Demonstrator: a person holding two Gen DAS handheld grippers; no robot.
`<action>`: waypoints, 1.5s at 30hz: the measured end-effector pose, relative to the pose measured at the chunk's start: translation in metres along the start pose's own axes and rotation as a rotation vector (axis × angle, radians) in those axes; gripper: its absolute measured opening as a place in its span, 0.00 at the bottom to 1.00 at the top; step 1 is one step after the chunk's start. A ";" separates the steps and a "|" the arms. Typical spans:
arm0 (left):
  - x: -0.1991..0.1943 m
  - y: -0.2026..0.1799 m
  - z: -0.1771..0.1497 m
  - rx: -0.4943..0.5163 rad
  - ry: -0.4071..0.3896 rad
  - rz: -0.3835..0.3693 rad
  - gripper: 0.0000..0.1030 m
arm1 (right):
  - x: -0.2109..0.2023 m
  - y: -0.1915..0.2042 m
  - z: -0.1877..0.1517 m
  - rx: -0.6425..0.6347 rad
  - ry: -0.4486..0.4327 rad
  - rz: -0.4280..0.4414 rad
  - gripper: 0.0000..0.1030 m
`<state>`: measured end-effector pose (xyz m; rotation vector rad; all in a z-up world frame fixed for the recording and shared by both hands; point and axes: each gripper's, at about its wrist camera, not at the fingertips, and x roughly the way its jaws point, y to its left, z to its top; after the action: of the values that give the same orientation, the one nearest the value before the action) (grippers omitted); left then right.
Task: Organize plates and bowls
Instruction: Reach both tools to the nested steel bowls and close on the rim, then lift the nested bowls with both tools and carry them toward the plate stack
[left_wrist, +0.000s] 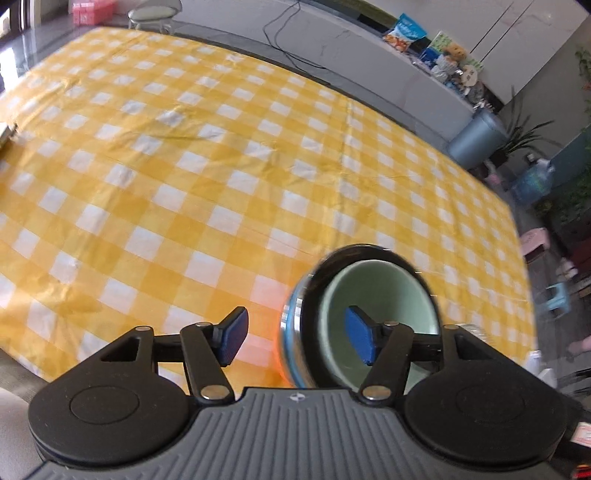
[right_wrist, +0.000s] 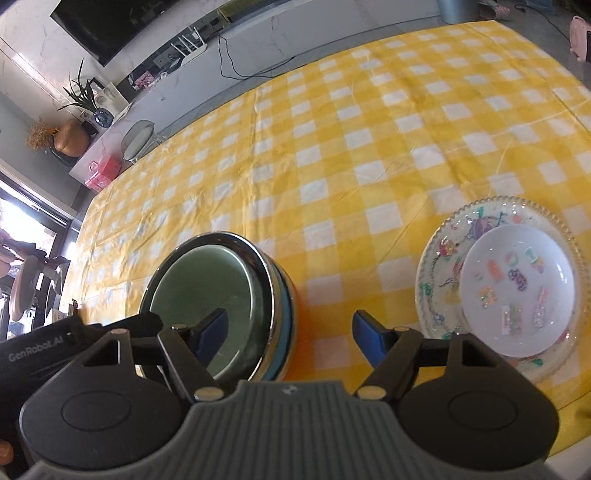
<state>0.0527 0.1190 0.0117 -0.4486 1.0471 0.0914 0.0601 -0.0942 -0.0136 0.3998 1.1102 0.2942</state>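
A stack of bowls, green one inside a chrome-rimmed blue and orange one, stands on the yellow checked tablecloth. My left gripper is open, its jaws either side of the stack's left rim. In the right wrist view the same stack sits low left, and my right gripper is open astride its right rim. A small white bowl with stickers rests on a clear patterned plate at the right.
The table's far edge borders a white counter with a cable and snack bags. A blue bin and plants stand past the right edge. The other gripper's black body shows low left in the right wrist view.
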 end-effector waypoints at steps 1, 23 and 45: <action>0.003 -0.001 -0.001 0.009 -0.001 0.020 0.69 | 0.003 0.000 0.000 -0.001 0.004 0.001 0.71; 0.047 0.017 0.001 -0.136 0.136 -0.106 0.53 | 0.051 -0.010 0.001 0.068 0.089 0.069 0.58; 0.039 0.012 -0.003 -0.102 0.098 -0.125 0.48 | 0.046 -0.017 -0.003 0.155 0.080 0.116 0.47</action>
<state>0.0666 0.1230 -0.0268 -0.6143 1.1116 0.0117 0.0772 -0.0891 -0.0592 0.5953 1.1941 0.3299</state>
